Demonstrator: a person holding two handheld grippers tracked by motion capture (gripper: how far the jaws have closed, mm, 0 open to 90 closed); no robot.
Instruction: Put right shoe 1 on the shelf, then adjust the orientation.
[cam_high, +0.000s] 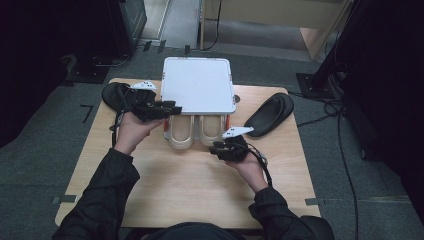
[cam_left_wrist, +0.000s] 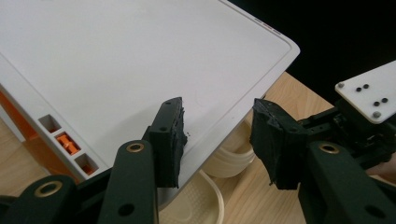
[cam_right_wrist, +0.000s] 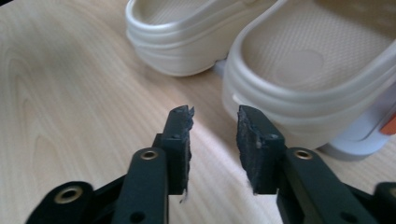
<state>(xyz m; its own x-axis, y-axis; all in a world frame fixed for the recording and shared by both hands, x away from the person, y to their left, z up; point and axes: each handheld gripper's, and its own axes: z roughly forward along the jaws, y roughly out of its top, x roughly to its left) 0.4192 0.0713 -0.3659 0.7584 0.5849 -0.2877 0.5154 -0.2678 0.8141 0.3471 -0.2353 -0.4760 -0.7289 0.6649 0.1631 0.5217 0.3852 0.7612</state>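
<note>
On the wooden table (cam_high: 190, 190) a white lidded box (cam_high: 198, 84) sits at the far edge, with a pair of cream clogs (cam_high: 196, 131) poking heel-first from under its near side. The left gripper (cam_left_wrist: 217, 140) holds at the lid's corner – its jaws stand apart, one over the lid surface and one off the edge, pressing on nothing. The right gripper (cam_right_wrist: 214, 140) hovers low over the table just short of the right clog's heel (cam_right_wrist: 303, 88), jaws apart with bare wood between them (nothing held). Two black sandals lie well apart – one (cam_high: 116, 95) far left, one (cam_high: 270, 115) right of the box
</note>
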